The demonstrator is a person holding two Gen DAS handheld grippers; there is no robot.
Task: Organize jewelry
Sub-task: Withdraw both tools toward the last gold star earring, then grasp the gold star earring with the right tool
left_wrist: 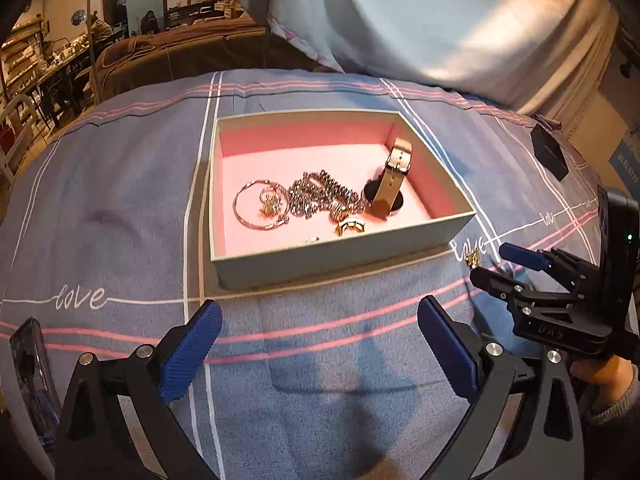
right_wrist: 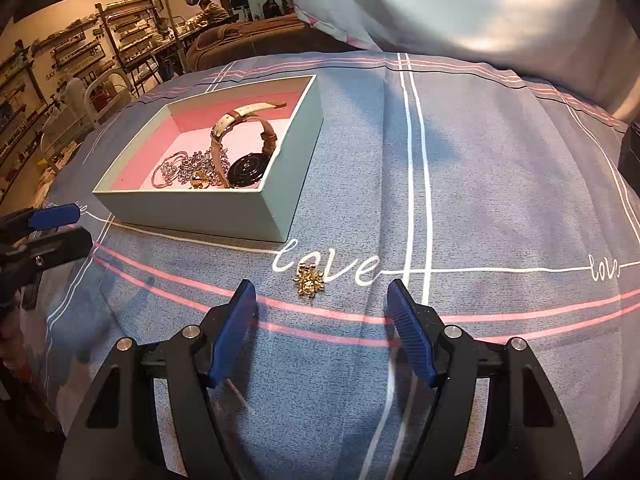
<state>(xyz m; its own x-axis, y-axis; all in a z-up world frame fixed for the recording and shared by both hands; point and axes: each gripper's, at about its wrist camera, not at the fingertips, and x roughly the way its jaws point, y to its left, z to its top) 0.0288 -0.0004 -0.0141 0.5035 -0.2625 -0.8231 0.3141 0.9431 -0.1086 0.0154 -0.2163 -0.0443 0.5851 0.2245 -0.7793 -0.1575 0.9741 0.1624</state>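
Two blue-padded fingers of the right gripper [right_wrist: 322,320] are being held spread apart, nearest the lens, with nothing pinched between them. Just beyond their tips, one small gold brooch [right_wrist: 309,280] is lying on the blue striped bedspread [right_wrist: 500,184], touching the white word "love". Farther off and to the left, one open grey-green box [right_wrist: 224,208] with a pink lining is being seen on the same bedspread.

Inside the box, five pieces can be counted from the left wrist view: one wristwatch [left_wrist: 386,186] with a pale strap standing up at the right, one tangled silver chain [left_wrist: 320,196] in the middle, one thin bangle [left_wrist: 260,206] at the left, one gold charm [left_wrist: 270,204] lying within the bangle, and one gold ring [left_wrist: 351,226] near the front wall. A sixth small item at the front wall is too hidden to name.

Likewise spread wide and empty, the left gripper [left_wrist: 320,342] is being held over bare bedspread in front of the box. One large white pillow [right_wrist: 460,4] is lying at the far side.
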